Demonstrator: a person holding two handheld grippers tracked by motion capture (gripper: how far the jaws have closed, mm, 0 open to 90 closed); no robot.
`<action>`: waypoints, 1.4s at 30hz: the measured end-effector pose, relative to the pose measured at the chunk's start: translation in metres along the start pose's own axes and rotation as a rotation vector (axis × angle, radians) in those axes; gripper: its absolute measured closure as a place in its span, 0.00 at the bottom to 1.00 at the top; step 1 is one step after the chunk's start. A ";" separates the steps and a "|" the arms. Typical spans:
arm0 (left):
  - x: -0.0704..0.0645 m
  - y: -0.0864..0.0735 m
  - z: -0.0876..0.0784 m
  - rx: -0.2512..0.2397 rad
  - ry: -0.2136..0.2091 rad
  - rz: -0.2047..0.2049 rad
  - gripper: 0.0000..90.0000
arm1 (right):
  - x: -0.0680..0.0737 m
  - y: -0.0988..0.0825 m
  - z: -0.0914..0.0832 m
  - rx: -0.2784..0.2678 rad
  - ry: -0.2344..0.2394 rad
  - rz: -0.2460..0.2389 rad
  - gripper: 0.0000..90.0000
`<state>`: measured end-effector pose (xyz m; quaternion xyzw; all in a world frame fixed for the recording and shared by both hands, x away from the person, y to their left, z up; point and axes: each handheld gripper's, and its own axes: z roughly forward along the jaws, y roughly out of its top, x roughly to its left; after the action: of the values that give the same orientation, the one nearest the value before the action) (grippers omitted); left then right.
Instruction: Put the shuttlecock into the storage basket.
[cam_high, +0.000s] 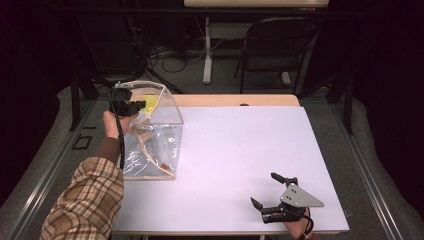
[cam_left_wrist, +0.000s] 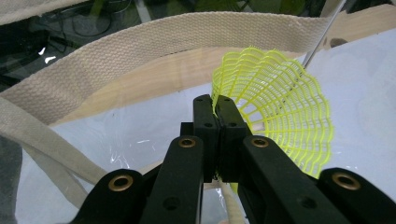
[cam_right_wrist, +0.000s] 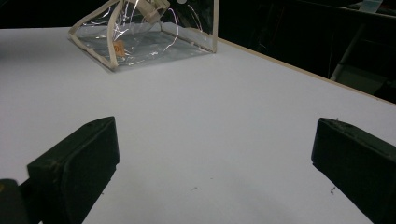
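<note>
Overhead, the left tool (cam_high: 131, 106) holds a yellow shuttlecock (cam_high: 149, 103) over the clear bag (cam_high: 152, 132) at the worktop's (cam_high: 235, 150) left edge; the right tool (cam_high: 274, 192) gapes wide near the front right corner. Left gripper view: jaws clamp the shuttlecock's (cam_left_wrist: 280, 107) mesh skirt beside webbing straps (cam_left_wrist: 154, 44). Right gripper view: the bag's (cam_right_wrist: 144, 37) small orange tag (cam_right_wrist: 118, 47) is unreadable.

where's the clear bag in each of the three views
High view: the clear bag stands at the table's left side, under the left gripper, which holds a yellow shuttlecock.
Left gripper view: its beige strap arches across the top, clear plastic beneath.
Right gripper view: top left, far across the white table.
Shared landmark: the beige strap edging.
</note>
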<state>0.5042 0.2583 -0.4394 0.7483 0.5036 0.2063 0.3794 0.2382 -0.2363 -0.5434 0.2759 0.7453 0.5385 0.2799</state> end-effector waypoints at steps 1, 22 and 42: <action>0.000 0.000 0.000 0.004 -0.001 0.000 0.99 | 0.000 0.000 0.000 0.000 0.000 0.000 0.00; 0.002 -0.002 0.007 0.035 0.001 -0.006 0.99 | 0.000 0.000 0.000 0.000 0.002 0.000 0.01; 0.005 -0.005 0.016 0.072 0.000 -0.011 0.99 | 0.000 0.000 0.000 0.001 0.004 0.003 0.01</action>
<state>0.5146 0.2576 -0.4533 0.7587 0.5146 0.1862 0.3534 0.2383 -0.2365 -0.5437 0.2762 0.7458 0.5390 0.2774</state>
